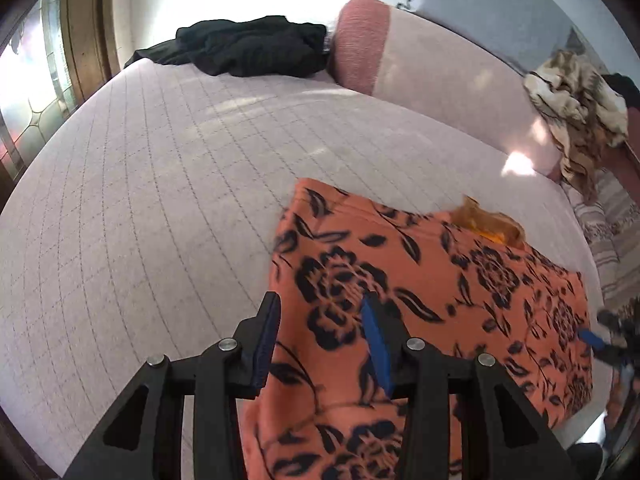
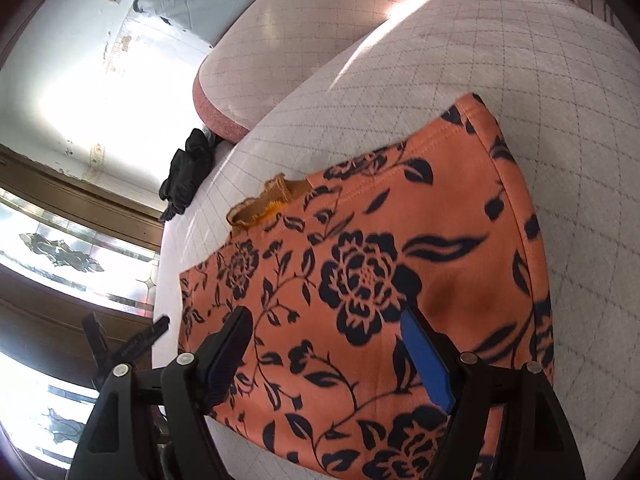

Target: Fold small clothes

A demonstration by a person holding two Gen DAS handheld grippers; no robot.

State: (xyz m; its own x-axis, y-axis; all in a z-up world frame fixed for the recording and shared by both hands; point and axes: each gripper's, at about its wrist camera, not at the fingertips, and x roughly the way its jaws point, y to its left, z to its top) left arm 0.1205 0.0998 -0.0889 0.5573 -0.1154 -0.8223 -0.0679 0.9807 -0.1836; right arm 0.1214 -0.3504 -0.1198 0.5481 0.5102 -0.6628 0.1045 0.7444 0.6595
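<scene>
An orange garment with a dark flower print lies flat and folded on the quilted bed; an orange lace trim sticks out at its far edge. My left gripper is open just above the garment's left edge, with nothing between its fingers. The right gripper shows blurred at that view's right edge. In the right wrist view the garment fills the middle and my right gripper is open above its near part, empty. The left gripper shows at the left.
A black garment lies at the bed's far end beside a pink bolster. A beige patterned cloth is heaped at the right. A stained-glass window and a white wall lie beyond the bed.
</scene>
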